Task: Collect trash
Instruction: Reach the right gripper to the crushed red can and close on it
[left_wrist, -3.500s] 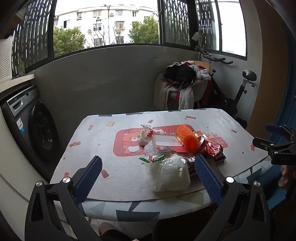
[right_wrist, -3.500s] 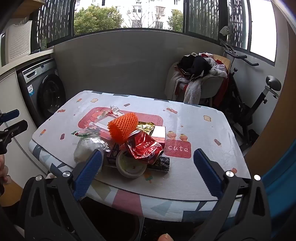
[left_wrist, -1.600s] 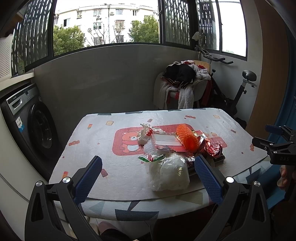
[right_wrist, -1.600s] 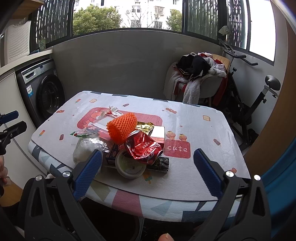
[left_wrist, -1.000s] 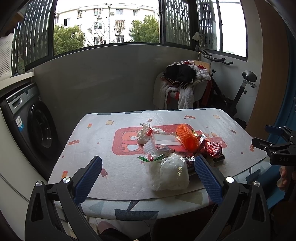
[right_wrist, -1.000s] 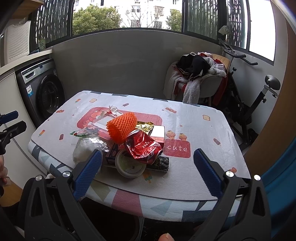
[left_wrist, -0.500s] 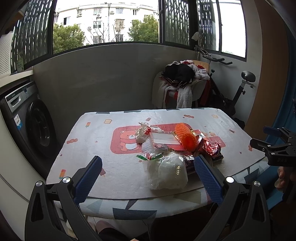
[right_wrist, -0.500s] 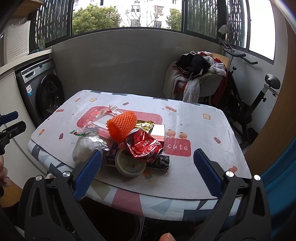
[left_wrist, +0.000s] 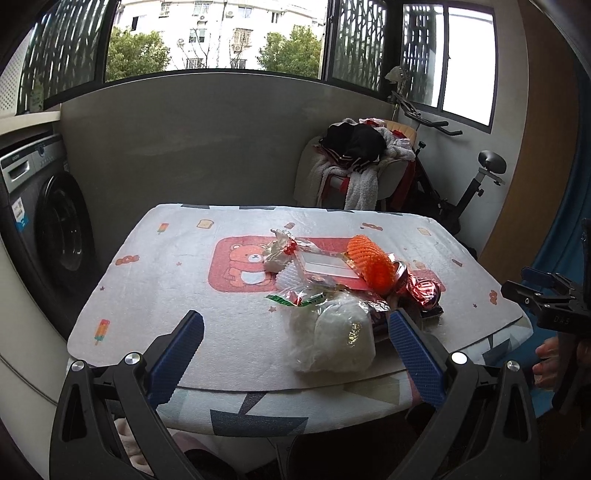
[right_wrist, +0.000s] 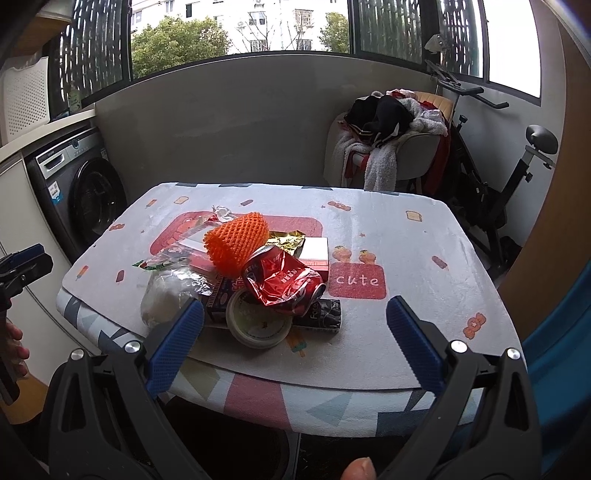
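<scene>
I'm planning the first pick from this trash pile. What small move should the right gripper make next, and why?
Probably ease the open right gripper forward and down toward the crushed red can. It lies on top of the pile, nearest that gripper, and neither gripper holds anything; the left gripper is also open, facing the white plastic bag.

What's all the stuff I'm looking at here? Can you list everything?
Table: one, white patterned cloth, centre.
Foam fruit net: one, orange, top of trash pile.
Crushed can: one, red, front of pile.
Plastic bag: one, white, near table edge.
Round lid: one, cream, under the can.
Flat box: one, red and white, behind the can.
Washing machine: one, grey, left.
Chair with clothes: one, back right.
Exercise bike: one, black, right.
Left gripper: blue pads, open.
Right gripper: blue pads, open.
</scene>
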